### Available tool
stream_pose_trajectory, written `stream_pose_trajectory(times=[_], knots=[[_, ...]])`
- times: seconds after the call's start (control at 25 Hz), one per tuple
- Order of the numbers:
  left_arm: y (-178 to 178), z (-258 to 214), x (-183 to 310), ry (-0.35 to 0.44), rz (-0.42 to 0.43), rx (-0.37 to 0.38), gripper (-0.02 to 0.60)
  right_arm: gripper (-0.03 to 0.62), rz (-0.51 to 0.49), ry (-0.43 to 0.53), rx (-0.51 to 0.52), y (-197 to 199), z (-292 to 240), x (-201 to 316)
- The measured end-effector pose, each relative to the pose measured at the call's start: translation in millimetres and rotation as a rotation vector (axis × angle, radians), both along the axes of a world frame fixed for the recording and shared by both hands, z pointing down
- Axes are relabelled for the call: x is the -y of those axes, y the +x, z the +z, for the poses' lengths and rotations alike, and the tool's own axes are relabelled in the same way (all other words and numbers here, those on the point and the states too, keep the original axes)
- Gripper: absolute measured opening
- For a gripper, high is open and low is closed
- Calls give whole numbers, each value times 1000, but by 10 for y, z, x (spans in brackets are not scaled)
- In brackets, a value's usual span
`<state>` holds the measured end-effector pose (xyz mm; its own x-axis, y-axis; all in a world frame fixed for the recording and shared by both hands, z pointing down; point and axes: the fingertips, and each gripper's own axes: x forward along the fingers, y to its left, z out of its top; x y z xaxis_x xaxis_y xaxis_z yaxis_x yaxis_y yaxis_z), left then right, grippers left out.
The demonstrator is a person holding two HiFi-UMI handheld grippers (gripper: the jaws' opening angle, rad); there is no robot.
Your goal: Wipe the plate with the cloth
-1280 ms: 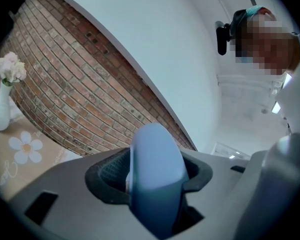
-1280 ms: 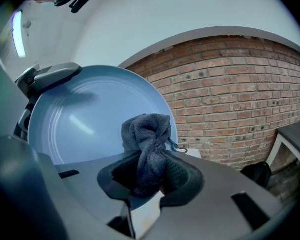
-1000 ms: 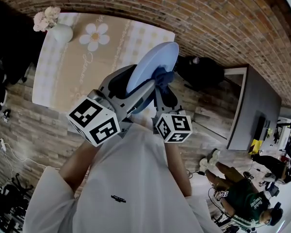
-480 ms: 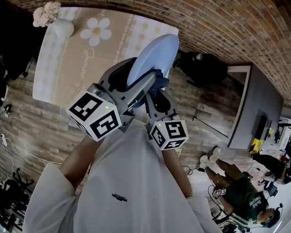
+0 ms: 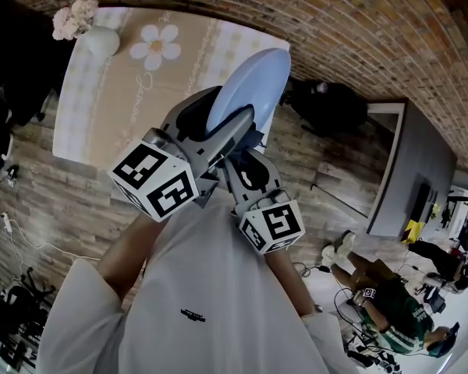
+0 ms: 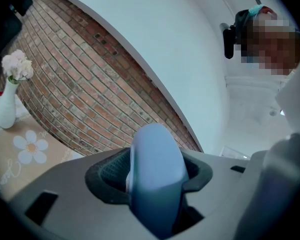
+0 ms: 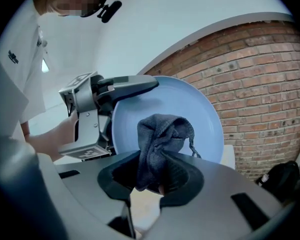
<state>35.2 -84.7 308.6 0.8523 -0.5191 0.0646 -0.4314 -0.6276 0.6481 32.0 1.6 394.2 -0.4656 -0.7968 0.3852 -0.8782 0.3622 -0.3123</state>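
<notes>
Both are holding tight: the left gripper (image 6: 155,186) is pinching the upright plate (image 7: 202,116) by its rim, and the right gripper (image 7: 157,176) is squeezing the cloth (image 7: 162,139) just in front of the plate's face.

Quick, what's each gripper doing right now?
Left gripper: closed, holding the plate by its rim.
Right gripper: closed, holding the cloth.

The plate's (image 5: 253,92) lower rim disappears inside the left gripper (image 5: 222,127) from overhead. The cloth (image 7: 162,139) has its bottom end buried between the jaws of the right gripper (image 7: 157,184), and it covers the plate's middle: touching or just in front, can't tell.
</notes>
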Motion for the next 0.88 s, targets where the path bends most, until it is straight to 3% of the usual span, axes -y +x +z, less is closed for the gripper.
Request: stream_pose_trajectory(times=[0.44,0.88], knots=[[-30,55,-89,-16,25,-11,242,121,-78,103,108,-232,-406,54],[65,-5,-203,-2,82,-25,242,121,-18,169,55,-43,-528,188]])
